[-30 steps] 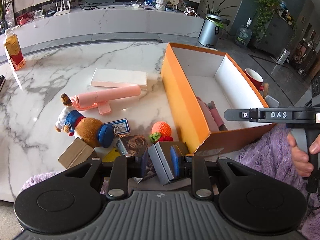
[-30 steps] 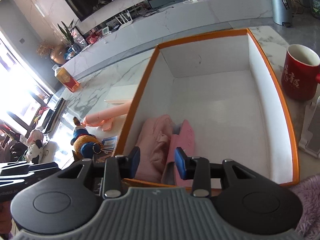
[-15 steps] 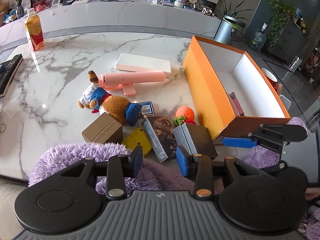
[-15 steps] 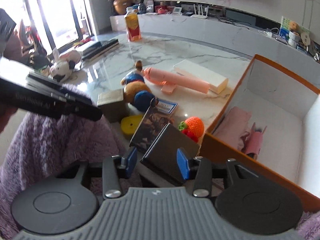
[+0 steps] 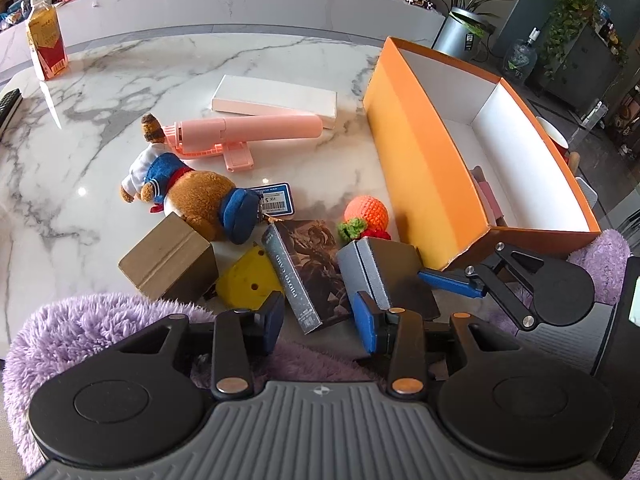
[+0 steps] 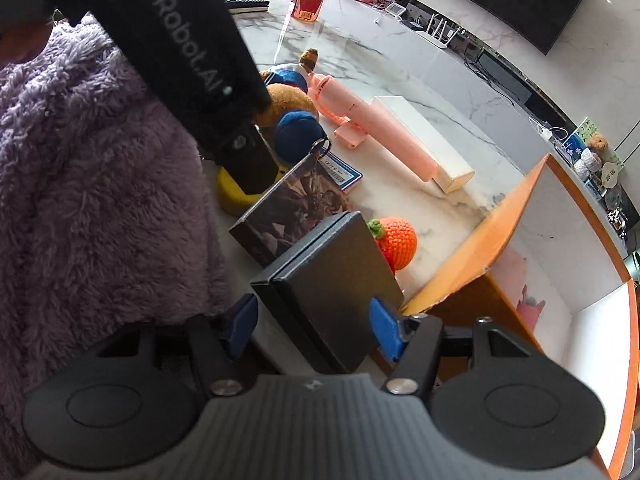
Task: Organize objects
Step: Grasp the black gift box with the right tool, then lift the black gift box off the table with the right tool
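A flat black box (image 6: 328,280) lies at the table's near edge between the fingers of my right gripper (image 6: 312,328). Its jaws are opening and the pads stand off the box's sides. In the left wrist view the same black box (image 5: 384,276) shows one blue right finger (image 5: 448,280) beside it. My left gripper (image 5: 320,320) is open over the near end of a dark picture book (image 5: 308,276), without gripping it. The orange box (image 5: 420,152) stands open at the right with pink items inside.
On the marble table lie a crochet orange (image 5: 366,212), a plush bear (image 5: 192,196), a pink fan (image 5: 248,132), a white box (image 5: 276,100), a brown carton (image 5: 168,260), a yellow piece (image 5: 248,280) and a blue card (image 5: 272,200). A juice carton (image 5: 46,48) stands far left.
My right gripper swung from over the orange box to the black box at the near edge, rolling and widening its jaws. My left gripper widened its jaws and sank toward the book.
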`<state>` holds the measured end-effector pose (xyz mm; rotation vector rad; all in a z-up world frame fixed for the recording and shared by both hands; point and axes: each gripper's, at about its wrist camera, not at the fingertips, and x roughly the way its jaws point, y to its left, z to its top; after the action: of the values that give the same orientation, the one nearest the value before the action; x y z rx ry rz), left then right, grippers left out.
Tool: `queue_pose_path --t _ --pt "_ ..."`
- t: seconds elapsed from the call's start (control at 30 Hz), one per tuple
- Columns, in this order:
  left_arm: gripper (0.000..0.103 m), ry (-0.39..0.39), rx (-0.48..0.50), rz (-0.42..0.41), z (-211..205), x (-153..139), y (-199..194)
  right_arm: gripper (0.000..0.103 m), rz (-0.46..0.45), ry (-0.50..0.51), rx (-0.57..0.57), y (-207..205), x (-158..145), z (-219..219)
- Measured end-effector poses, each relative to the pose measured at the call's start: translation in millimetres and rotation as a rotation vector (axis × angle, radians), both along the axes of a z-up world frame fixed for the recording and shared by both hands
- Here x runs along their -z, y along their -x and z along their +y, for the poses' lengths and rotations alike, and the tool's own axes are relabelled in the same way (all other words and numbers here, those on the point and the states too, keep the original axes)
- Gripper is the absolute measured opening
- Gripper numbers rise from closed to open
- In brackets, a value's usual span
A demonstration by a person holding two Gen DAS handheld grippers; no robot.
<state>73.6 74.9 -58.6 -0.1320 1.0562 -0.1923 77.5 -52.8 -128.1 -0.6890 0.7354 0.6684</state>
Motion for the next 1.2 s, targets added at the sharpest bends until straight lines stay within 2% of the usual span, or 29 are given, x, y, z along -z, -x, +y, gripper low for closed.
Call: queue_pose_path --t 0.17,0.33,0.4,0.53,0.73,0.83,0.9,0.97,1.17,1.2 --pt "0.047 -0.022 -0.039 0.050 -0.7 13.2 -15.9 0.065 0.007 -0.006 0.009 -6.0 3.3 -1.6" --pt "0.060 -0.040 -0.034 0.112 -6.2 25.4 -26.6 0.059 -0.001 -0.022 0.014 -5.6 2.0 -4.1" --pt "0.060 -0.042 -0.029 0.133 -7.3 30.6 -29.9 0.057 -0.004 -0.027 0.014 -4.4 0.7 -5.0" --pt "0.057 0.006 -0.035 0.174 -3.2 40.7 -36.8 0.056 0.001 -0.034 0.017 -0.3 -1.3 -6.5" --pt "0.042 0.076 -0.072 0.177 4.5 43.4 -38.8 0.053 0.015 -0.063 0.033 -1.2 -5.6 -11.1" --pt "0.028 0.077 -0.092 0.139 5.6 39.5 -35.4 0.049 0.017 -0.073 0.035 -0.4 -7.2 -11.6" --pt "0.014 0.065 -0.099 0.110 5.4 35.7 -32.8 0.048 0.023 -0.084 0.042 0.0 -9.0 -12.7" --pt "0.006 0.055 -0.094 0.082 5.0 30.8 -30.1 0.046 0.032 -0.099 0.052 0.4 -11.4 -13.9" --pt "0.000 0.116 -0.082 0.076 6.9 19.8 -25.5 0.038 0.060 -0.134 0.078 5.5 -17.3 -12.1" --pt "0.000 0.151 -0.075 0.081 7.3 20.8 -27.0 0.034 0.065 -0.139 0.078 6.1 -17.6 -13.2"
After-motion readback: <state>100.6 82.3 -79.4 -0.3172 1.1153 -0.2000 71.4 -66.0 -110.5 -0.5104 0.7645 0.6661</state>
